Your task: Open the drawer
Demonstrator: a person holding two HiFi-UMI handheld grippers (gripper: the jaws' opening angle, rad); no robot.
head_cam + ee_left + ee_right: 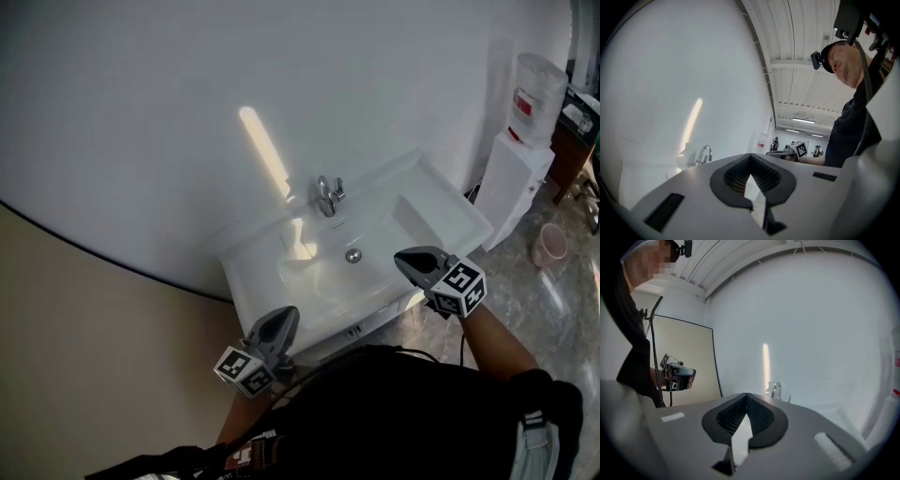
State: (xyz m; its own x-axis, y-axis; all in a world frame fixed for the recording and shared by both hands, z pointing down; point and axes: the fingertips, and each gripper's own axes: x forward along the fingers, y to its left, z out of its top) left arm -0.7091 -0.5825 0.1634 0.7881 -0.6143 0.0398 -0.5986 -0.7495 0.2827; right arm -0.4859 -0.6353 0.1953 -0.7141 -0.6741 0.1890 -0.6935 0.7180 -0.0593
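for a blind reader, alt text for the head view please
Seen from above, a white sink with a chrome tap stands against a white wall. The person's left claw and right claw hover shut and empty at its front edge; a water dispenser stands right.

The sink (441,214) and wall (169,84) are seen in white, the tap (327,195) in shiny silver. A beige panel (75,319) is edged in black. The left gripper (284,317) and right gripper (405,260) are coloured grey, their cubes patterned with black-and-white squares. The bucket (550,244) is shown in pink, the floor (562,319) in mottled grey.
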